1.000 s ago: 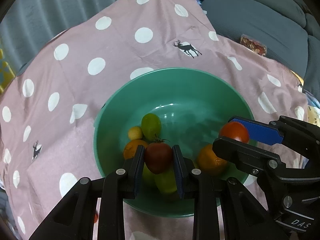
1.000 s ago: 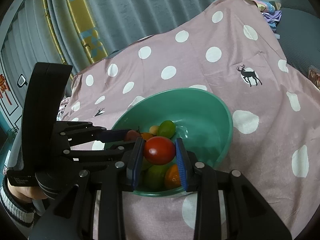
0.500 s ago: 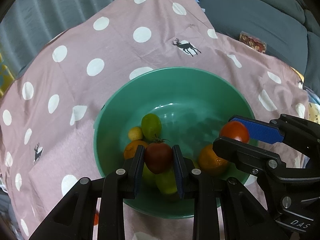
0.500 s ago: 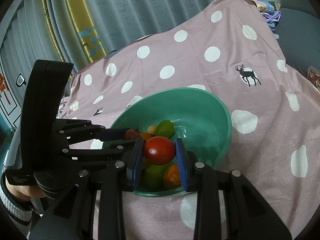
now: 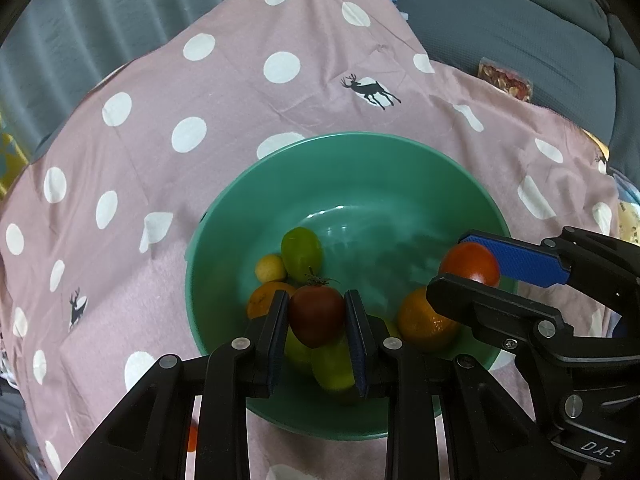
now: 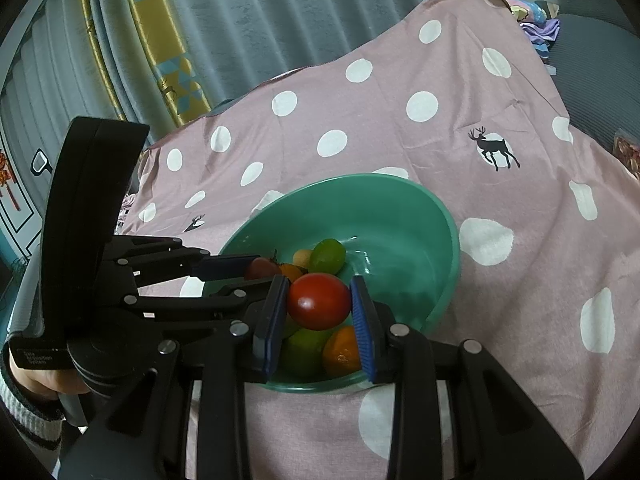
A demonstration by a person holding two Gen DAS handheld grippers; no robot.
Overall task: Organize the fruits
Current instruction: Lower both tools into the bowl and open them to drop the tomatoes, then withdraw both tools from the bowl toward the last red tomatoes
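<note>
A green bowl (image 5: 400, 176) (image 6: 420, 216) sits on a pink dotted cloth and holds several fruits: a green one (image 5: 301, 249), a small yellow one (image 5: 271, 267), oranges (image 5: 424, 322) and green ones below. My left gripper (image 5: 317, 314) is shut on a dark red tomato (image 5: 316, 314) over the bowl's near side; this tomato also shows in the right wrist view (image 6: 262, 269). My right gripper (image 6: 319, 301) is shut on a bright red tomato (image 6: 319, 301) over the bowl's near rim; this tomato also shows in the left wrist view (image 5: 470, 262).
The pink cloth (image 5: 200, 120) covers the table. A grey sofa (image 5: 520, 40) with a snack packet (image 5: 506, 80) lies at the right. Curtains (image 6: 240, 20) hang behind. A small orange thing (image 5: 192, 438) lies on the cloth by the left gripper's body.
Both grippers keep their tomatoes over the bowl. The views have shifted only slightly; the bowl sits a touch lower left in the right wrist view.
</note>
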